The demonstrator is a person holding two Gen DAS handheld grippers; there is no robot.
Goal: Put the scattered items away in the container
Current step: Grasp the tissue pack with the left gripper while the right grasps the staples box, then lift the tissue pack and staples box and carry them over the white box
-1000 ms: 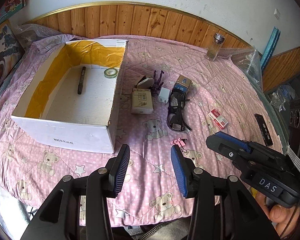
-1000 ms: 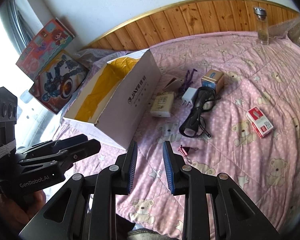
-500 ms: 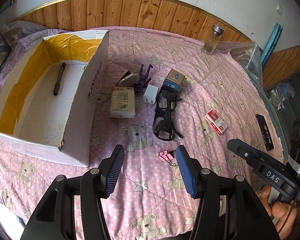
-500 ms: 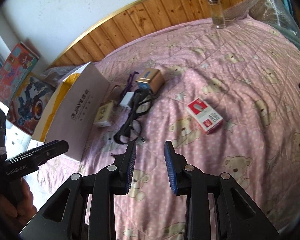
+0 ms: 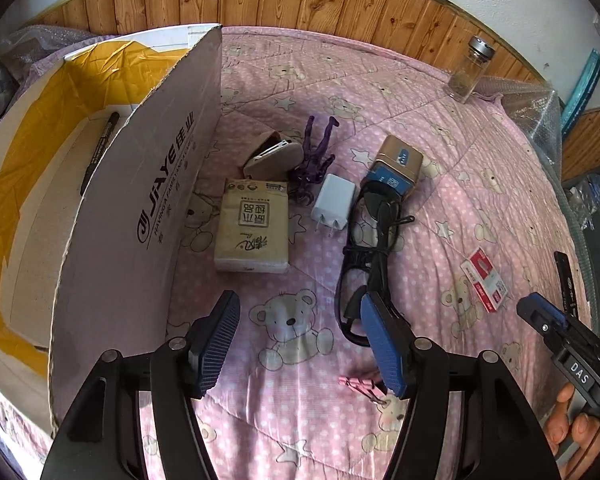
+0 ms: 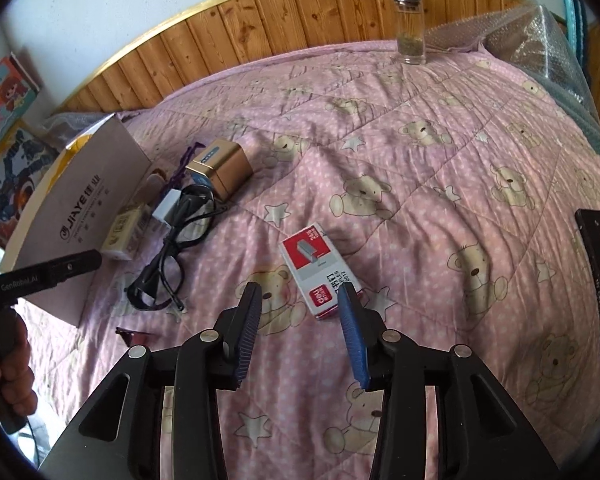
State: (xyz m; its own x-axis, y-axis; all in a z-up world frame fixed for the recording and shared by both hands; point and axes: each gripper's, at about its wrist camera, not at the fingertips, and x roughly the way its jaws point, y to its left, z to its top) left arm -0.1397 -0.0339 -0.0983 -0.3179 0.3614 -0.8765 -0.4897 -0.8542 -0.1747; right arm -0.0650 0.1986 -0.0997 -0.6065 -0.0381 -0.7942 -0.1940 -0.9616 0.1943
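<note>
Staple box point(image 6: 319, 270) between spread right hand-held gripper point(image 6: 300, 308) fingertips

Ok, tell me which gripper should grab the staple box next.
Right. The right gripper is open with the staple box just ahead between its fingers; the left gripper faces the glasses.

Home bedroom is suggested: bed covered by pink teddy-bear quilt point(image 6: 440, 152), wooden wall panelling point(image 5: 340, 4) behind, toy boxes point(image 6: 4, 120) stacked at side.
</note>
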